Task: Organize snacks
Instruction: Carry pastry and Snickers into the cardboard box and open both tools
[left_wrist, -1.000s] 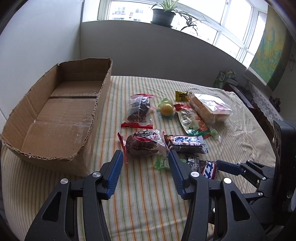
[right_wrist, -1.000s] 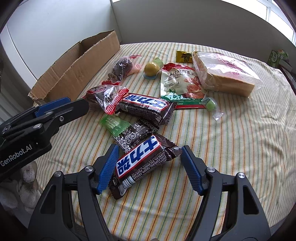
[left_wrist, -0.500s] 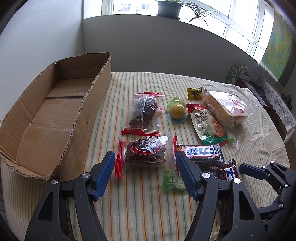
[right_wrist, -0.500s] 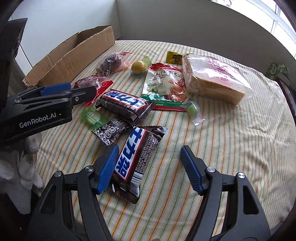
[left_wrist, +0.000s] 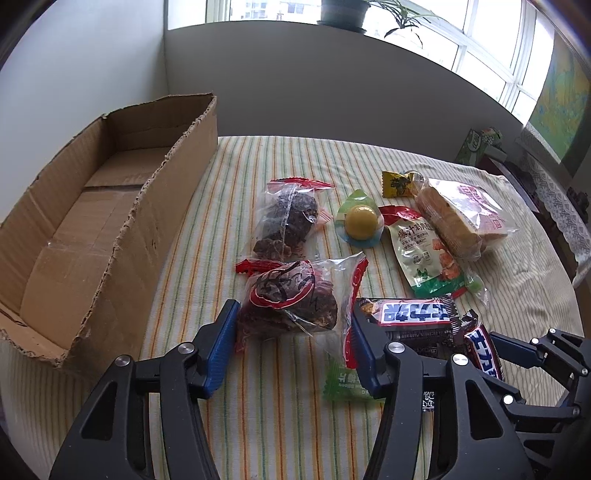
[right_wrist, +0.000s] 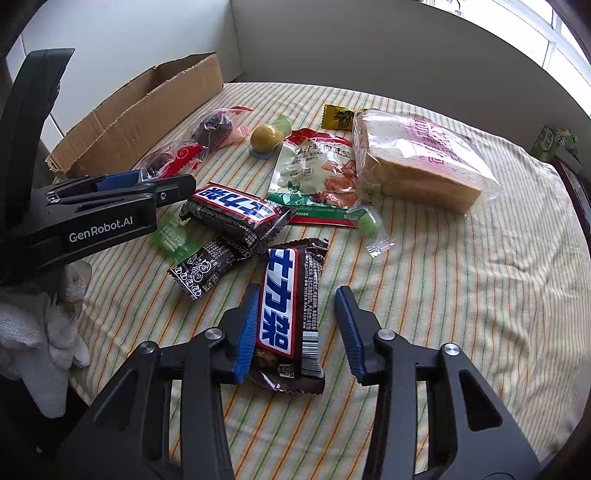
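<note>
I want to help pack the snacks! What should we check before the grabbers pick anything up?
1. Left gripper open around the red-labelled snack bag: ok.
2. Right gripper open, Snickers bar between its fingers: ok.
3. Bar centred in the right gripper: not ok, it lies against the left finger.
4. Cardboard box has room: ok, the floor that shows is bare.
5. Left finger pad clear of other wrappers: not ok, it touches the second Snickers bar.

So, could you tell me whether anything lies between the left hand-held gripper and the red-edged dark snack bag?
Nothing visible does. The open left hand-held gripper already has the dark snack bag between its fingers. The cardboard box sits to the left across bare tablecloth.
</note>
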